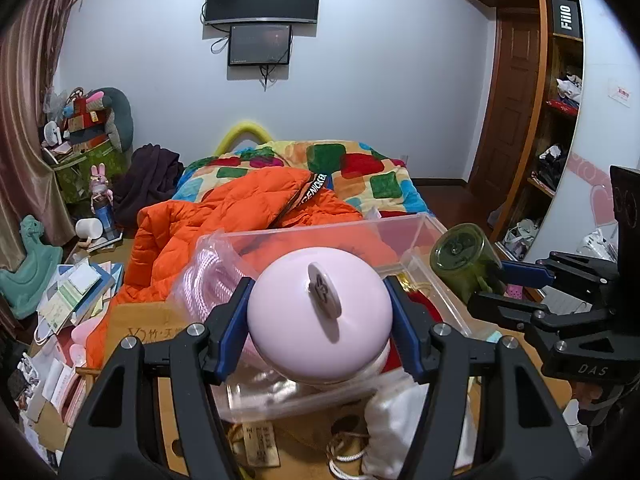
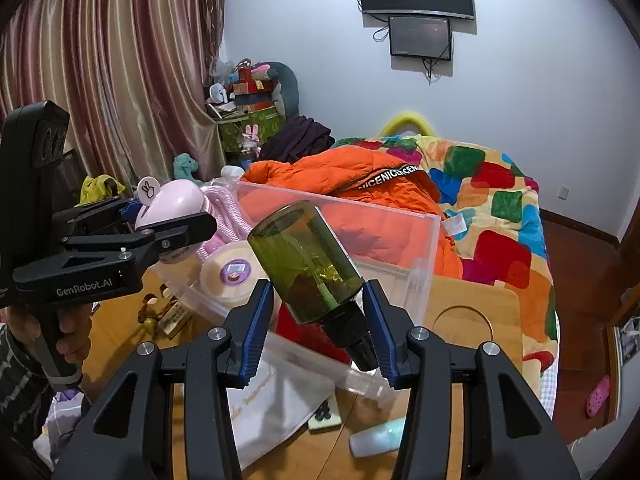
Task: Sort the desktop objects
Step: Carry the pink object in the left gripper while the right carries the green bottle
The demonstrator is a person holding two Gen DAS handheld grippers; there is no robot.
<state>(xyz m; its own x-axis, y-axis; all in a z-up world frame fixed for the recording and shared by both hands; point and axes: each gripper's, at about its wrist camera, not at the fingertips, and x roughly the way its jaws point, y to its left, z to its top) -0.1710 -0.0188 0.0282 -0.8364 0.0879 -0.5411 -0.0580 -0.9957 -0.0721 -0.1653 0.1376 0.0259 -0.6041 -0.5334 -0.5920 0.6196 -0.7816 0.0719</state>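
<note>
Pink dome [image 1: 320,314] clamped in left claw [image 1: 320,320], green jar [image 2: 306,262] gripped by right claw [image 2: 316,330], above clear bin [image 2: 424,248].

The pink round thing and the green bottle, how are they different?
The pink round thing is solid pink and dome-shaped; the green bottle is see-through, tall and cylindrical. The pink one sits in the left gripper, the green bottle in the right gripper, gripped by its black cap end. The green bottle tilts. Both are held above the clear plastic box.

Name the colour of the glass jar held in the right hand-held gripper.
Olive green, translucent glass jar with black cap; clearest in the right wrist view.
</note>
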